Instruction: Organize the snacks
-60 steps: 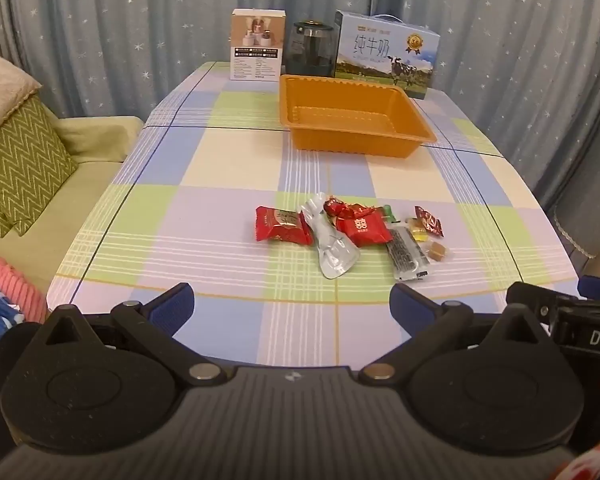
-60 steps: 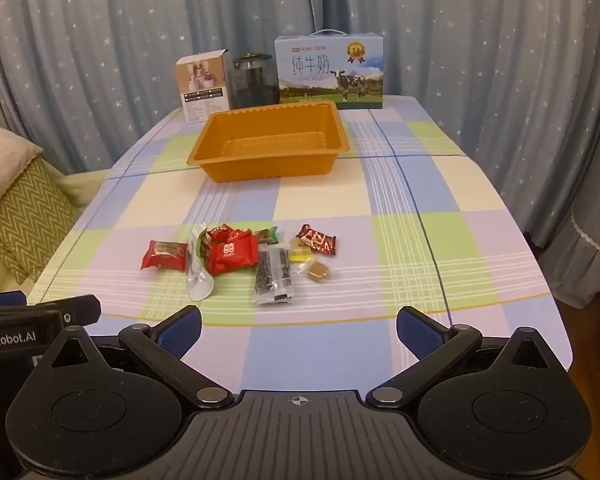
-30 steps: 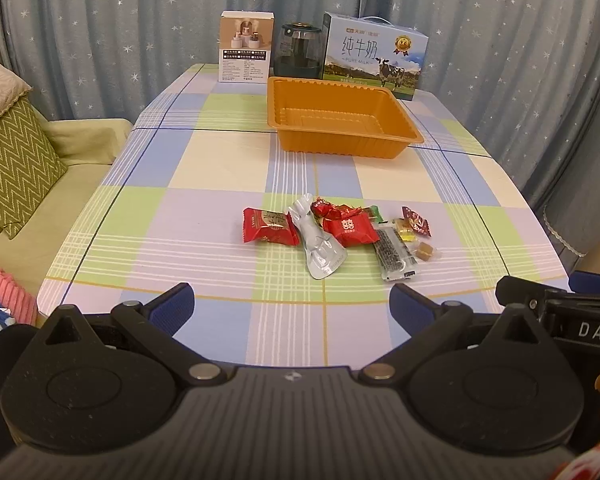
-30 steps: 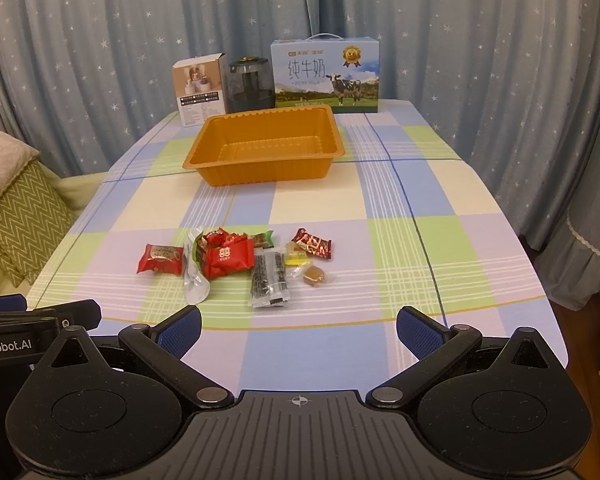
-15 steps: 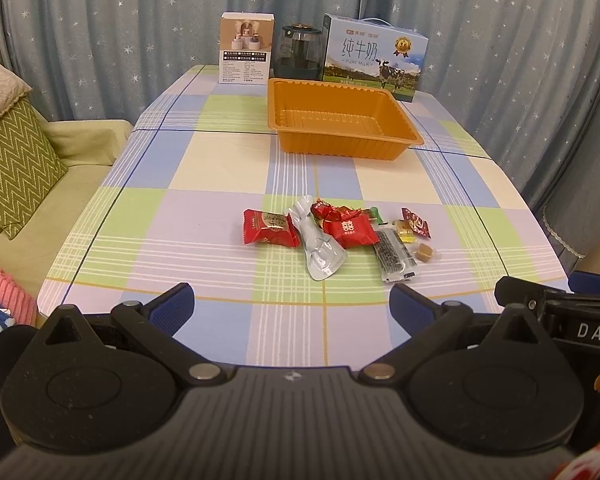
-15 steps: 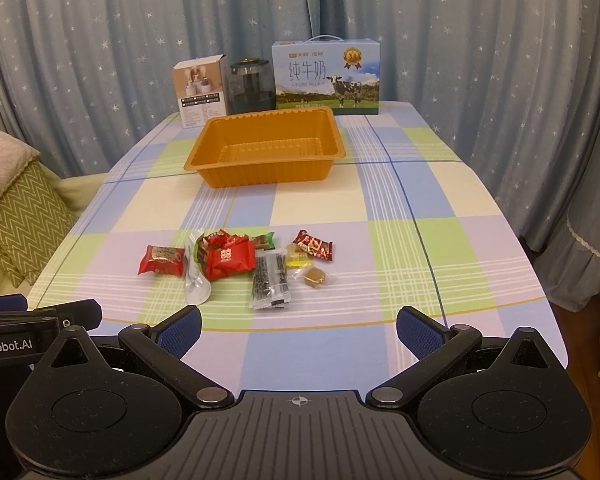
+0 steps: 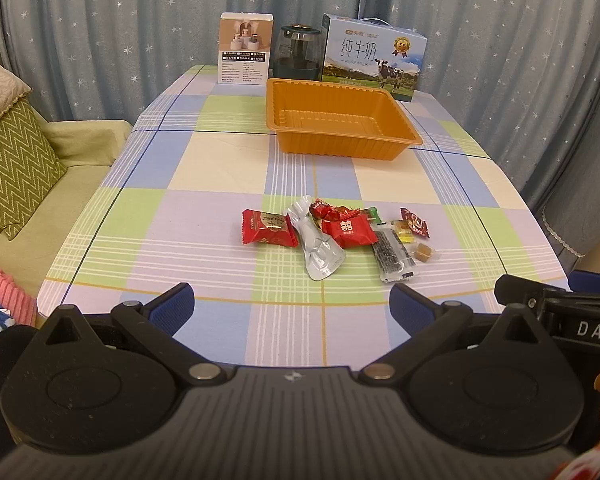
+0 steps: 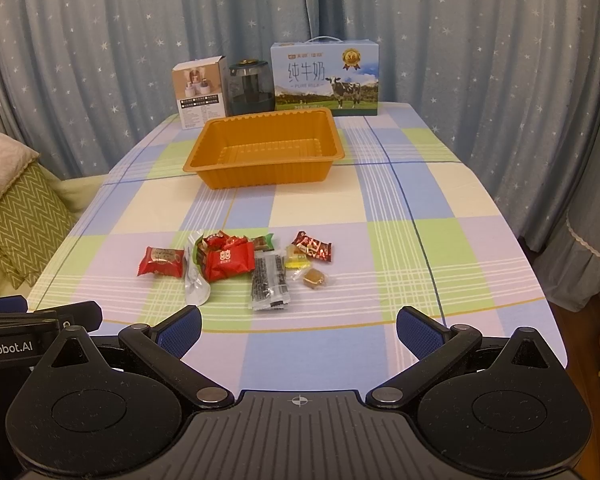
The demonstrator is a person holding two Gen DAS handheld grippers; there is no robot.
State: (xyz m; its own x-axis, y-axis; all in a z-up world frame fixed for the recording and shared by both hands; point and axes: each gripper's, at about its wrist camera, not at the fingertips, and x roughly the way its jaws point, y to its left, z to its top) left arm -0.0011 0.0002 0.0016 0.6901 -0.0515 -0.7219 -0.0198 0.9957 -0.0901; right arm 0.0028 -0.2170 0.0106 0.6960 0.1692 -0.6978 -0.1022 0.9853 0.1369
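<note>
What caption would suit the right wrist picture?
Open right gripper faces scattered snacks on a checked tablecloth, an empty orange tray behind them.

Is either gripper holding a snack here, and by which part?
Nothing is held. The left gripper and right gripper are open, short of the snacks.

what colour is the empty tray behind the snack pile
Orange. The tray shows best in the right wrist view, ribbed walls and nothing inside.

Star-dotted blue curtains, green sofa
</note>
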